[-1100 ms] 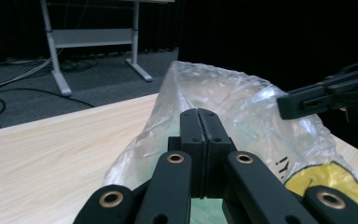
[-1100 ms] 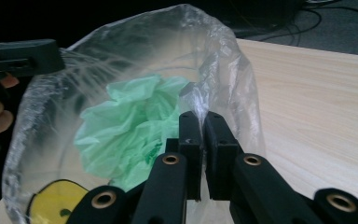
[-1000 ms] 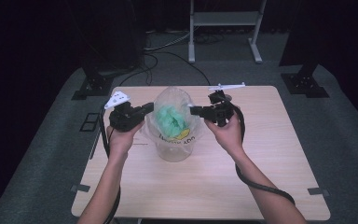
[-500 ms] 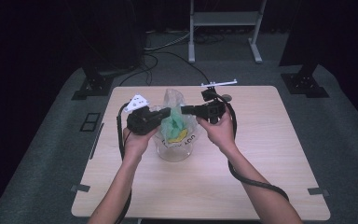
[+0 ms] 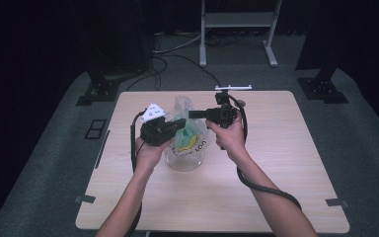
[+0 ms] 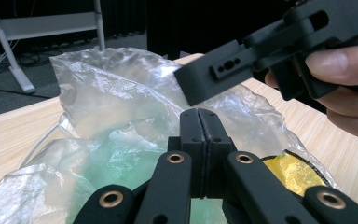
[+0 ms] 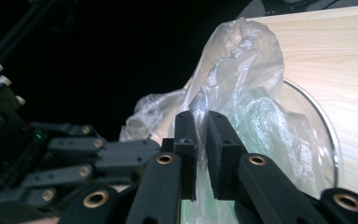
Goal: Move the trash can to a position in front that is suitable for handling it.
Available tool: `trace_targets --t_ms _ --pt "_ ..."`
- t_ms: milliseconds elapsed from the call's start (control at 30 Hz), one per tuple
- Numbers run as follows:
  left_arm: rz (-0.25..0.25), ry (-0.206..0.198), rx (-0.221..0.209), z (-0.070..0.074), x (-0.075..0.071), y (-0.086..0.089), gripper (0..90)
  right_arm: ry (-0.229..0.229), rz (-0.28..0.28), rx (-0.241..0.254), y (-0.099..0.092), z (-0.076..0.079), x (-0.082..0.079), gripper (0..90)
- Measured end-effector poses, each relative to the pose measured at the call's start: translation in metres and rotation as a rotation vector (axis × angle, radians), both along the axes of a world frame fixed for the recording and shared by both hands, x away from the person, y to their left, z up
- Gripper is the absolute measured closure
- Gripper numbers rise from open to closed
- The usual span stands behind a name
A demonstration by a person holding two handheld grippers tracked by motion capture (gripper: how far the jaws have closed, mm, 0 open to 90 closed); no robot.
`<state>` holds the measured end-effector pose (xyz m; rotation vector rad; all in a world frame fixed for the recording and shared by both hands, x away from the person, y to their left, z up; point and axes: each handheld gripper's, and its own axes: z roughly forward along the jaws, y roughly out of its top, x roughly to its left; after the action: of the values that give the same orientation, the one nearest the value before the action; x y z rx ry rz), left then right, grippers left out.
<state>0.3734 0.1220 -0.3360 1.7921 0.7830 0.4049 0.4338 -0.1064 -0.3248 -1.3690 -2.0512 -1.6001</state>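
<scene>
At the left of the high view, the left hand-held gripper (image 5: 178, 123) is reaching in toward the clear plastic bag (image 5: 185, 106), its grey three-cornered plate (image 5: 152, 112) sitting on top. In the left gripper view its jaws are pressing flat together with no gap, nothing visibly caught between them, and they are hovering just over the crumpled film of the bag (image 6: 116, 116). The bag is standing near the middle of the table (image 5: 286, 163), lining a clear round container (image 5: 185, 158), with something green (image 5: 191, 131) and a yellow patch (image 5: 190, 143) showing through it.

Further right, the right hand-held gripper (image 5: 193, 114) is pointing leftward at the top of the bag, almost meeting the left one. In the right gripper view its jaws have just been opening: a narrow gap is showing between them, a fold of the bag film (image 7: 242, 70) is sitting in that gap, and the pads are no longer squeezing it tight.
</scene>
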Motion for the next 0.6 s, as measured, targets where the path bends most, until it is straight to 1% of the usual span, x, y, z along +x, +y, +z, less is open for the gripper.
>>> trace_targets --t_ms 33,67,133,267,400,433,467,500,533,567,600 --pt "0.0 0.0 0.0 0.0 0.0 0.0 89.9 0.0 0.0 0.0 0.0 0.0 0.0 82.2" --pt "-0.002 0.0 0.0 0.0 0.0 0.0 89.9 0.015 0.001 0.029 0.001 -0.001 0.001 78.2" --pt "-0.004 -0.001 0.001 0.0 0.0 -0.001 89.9 0.021 0.002 0.038 0.001 -0.001 0.002 76.8" --pt "-0.007 0.0 0.006 -0.001 0.0 -0.001 89.9 0.029 0.015 0.04 0.006 -0.001 0.003 68.9" --pt "-0.011 -0.001 0.009 -0.001 -0.001 -0.002 89.9 0.029 0.012 0.038 0.01 -0.001 0.004 65.4" --pt "-0.013 -0.001 0.011 -0.001 -0.001 -0.003 89.9 0.021 0.008 0.023 0.011 0.0 0.004 65.4" --pt "-0.013 -0.001 0.013 -0.001 -0.001 -0.003 89.9 0.013 0.0 -0.012 0.015 0.001 0.004 65.5" --pt "-0.013 -0.001 0.016 -0.001 -0.002 -0.004 89.9 0.013 0.0 -0.012 0.015 0.001 0.004 65.5" --pt "-0.013 -0.002 0.018 -0.001 -0.002 -0.004 89.9 0.008 -0.005 -0.029 0.017 0.002 0.004 65.9" --pt "-0.014 -0.002 0.021 -0.001 -0.002 -0.004 89.9 0.003 -0.01 -0.046 0.019 0.003 0.003 66.8" --pt "-0.015 -0.002 0.02 -0.001 -0.002 -0.004 89.9 -0.004 -0.021 -0.067 0.022 0.004 0.003 70.5"
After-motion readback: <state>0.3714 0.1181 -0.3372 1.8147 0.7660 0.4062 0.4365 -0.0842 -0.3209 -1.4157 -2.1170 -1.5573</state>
